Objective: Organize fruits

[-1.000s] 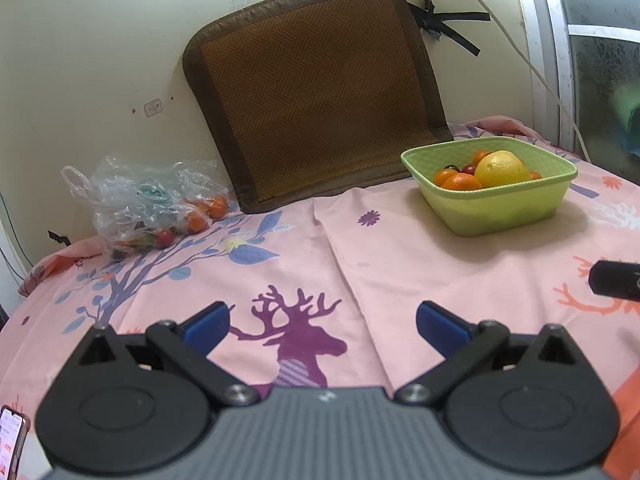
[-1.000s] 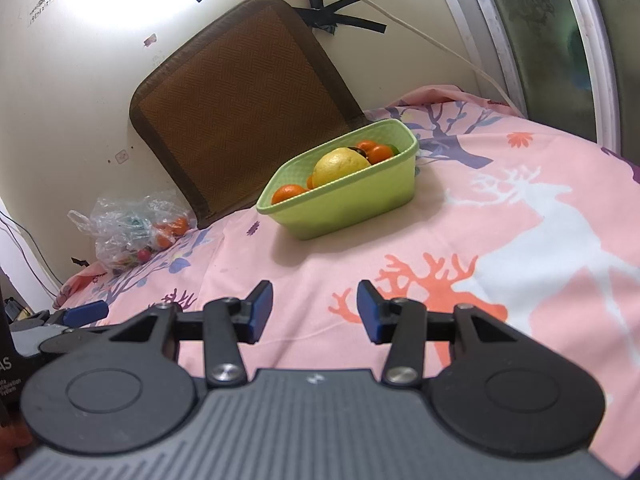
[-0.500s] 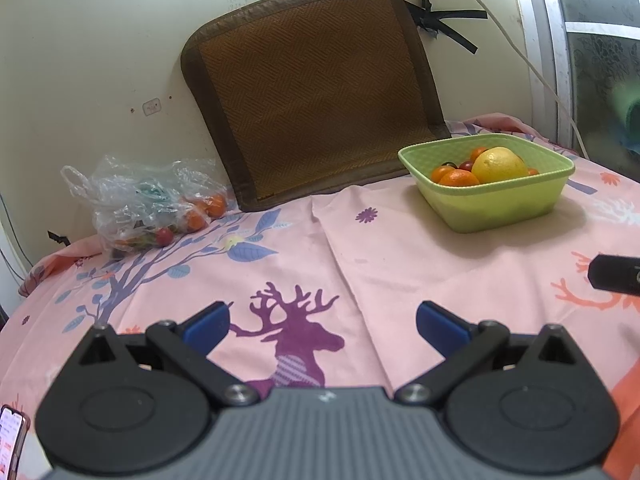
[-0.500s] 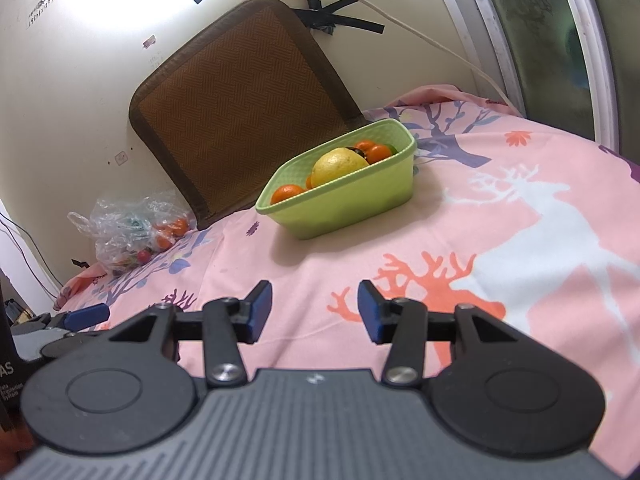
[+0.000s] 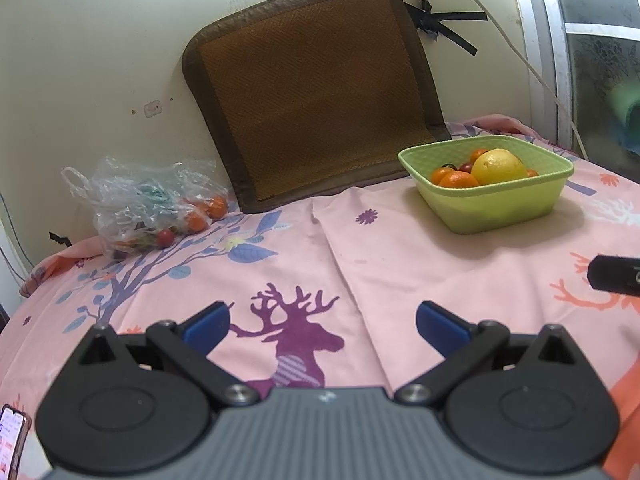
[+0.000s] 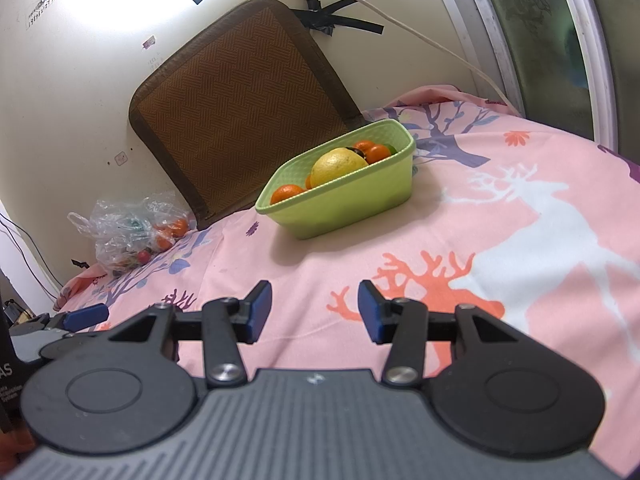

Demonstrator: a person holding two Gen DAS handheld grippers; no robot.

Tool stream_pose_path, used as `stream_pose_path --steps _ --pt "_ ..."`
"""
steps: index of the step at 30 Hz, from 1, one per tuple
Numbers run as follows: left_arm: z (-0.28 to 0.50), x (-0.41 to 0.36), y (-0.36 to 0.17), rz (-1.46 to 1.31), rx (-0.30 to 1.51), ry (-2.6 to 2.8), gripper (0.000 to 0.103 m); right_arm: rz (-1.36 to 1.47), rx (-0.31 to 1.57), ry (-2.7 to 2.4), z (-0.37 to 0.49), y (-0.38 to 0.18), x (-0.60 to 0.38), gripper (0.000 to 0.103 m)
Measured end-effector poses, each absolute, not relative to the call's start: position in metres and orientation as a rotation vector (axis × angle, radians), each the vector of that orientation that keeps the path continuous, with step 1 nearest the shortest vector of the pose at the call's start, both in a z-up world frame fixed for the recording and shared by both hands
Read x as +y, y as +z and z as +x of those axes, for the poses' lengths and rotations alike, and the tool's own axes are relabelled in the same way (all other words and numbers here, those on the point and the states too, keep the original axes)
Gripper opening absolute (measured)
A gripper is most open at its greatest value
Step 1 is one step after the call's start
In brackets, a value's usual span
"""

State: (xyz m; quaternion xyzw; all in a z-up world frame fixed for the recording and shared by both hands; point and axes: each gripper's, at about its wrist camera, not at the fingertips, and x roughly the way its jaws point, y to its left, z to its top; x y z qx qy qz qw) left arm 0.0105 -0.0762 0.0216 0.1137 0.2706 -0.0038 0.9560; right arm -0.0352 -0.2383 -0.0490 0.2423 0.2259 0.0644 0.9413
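Between picks, it seems: left tongs (image 5: pixel 322 322) wide open and right tongs (image 6: pixel 315 312) partly open, both empty over the bed's near edge, green basket (image 5: pixel 496 204) of fruit toward the far edge, next reach likely the plastic bag (image 5: pixel 140 200) at the far left corner.

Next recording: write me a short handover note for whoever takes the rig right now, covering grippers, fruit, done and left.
Left gripper: open, empty, above the pink sheet.
Right gripper: open, empty, facing the green basket.
Basket holds a large yellow fruit and several small oranges.
Plastic bag by the wall, beside the brown mat, has small oranges and a red fruit inside.
Done: some fruit is in the basket.
Left: probably the bagged fruit.
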Motion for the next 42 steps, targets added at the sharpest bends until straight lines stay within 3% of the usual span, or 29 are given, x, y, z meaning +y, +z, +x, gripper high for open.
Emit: stream_pose_path --steps 42 --pt "0.0104 -0.0802 0.0231 0.267 0.561 -0.006 0.103 0.498 0.460 0.121 -0.0357 -0.0506 -0.2388 0.051"
